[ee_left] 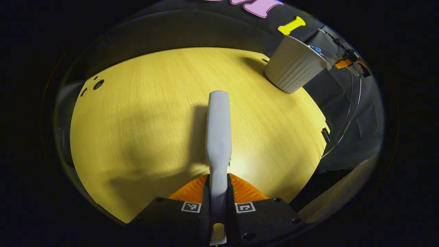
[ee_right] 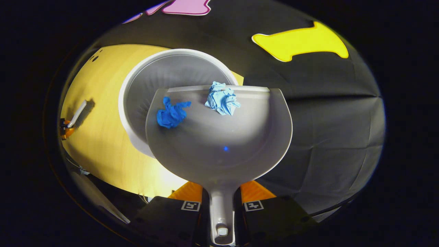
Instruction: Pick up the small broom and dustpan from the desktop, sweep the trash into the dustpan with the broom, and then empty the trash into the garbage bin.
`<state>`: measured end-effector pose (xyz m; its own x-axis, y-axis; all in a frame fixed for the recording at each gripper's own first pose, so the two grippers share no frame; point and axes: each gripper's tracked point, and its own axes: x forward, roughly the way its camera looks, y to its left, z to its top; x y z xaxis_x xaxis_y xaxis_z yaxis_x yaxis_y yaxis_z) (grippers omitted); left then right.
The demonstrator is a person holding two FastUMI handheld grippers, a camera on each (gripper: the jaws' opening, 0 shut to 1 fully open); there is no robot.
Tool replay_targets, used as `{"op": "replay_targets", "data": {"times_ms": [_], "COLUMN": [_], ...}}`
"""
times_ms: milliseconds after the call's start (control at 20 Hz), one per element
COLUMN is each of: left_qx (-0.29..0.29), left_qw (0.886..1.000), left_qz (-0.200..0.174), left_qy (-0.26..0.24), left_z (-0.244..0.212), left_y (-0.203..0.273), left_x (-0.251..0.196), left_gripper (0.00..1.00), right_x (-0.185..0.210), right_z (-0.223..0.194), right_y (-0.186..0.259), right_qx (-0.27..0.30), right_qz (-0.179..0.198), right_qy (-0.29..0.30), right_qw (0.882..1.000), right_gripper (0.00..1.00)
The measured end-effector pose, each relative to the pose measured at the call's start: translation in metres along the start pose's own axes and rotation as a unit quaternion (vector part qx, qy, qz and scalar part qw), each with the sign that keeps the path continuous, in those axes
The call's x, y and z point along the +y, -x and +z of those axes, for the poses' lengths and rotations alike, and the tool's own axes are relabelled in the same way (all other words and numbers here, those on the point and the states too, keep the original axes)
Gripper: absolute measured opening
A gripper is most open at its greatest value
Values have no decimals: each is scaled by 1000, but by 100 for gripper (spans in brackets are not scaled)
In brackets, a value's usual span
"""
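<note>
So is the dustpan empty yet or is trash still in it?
Not empty: the dustpan, held over the bin, carries two crumpled blue scraps near its front lip.

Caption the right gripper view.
Right gripper holds grey plastic dustpan, two blue paper wads, over white bin.

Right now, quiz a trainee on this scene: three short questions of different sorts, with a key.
1. True or false: the dustpan is empty.
2. Over what does the dustpan's front edge hang? A) garbage bin B) bare desktop C) floor
3. Fill in: the left tool is shut on the ____.

Key:
1. False; two crumpled blue paper scraps lie in it.
2. A
3. broom, held by its handle.
</note>
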<state>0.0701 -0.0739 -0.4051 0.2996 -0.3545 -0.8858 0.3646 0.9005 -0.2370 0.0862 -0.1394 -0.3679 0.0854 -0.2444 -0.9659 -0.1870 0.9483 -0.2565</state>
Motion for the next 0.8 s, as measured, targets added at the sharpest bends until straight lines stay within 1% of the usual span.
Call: {"op": "replay_targets", "data": {"times_ms": [150, 250, 350, 700, 800], "left_qx": [1, 1, 1, 3, 4], "left_qw": [1000, 1000, 1000, 1000, 1000], "left_qz": [1, 2, 2, 5, 6], "left_qy": [3, 3, 4, 5, 9], "left_z": [2, 1, 0, 2, 2], "left_y": [1, 2, 1, 1, 1], "left_x": [-1, -1, 0, 0, 0], "left_gripper": [22, 22, 22, 22, 22], "right_x": [-14, -12, -11, 6, 4], "right_z": [4, 11, 14, 15, 16], "right_y": [4, 5, 3, -4, -2], "right_qx": [24, 38, 45, 74, 71], "right_qz": [-24, -28, -23, -33, -34], "right_qy": [72, 102, 115, 176, 177], "right_qw": [997, 994, 992, 981, 981], "right_gripper": [31, 31, 31, 31, 31]}}
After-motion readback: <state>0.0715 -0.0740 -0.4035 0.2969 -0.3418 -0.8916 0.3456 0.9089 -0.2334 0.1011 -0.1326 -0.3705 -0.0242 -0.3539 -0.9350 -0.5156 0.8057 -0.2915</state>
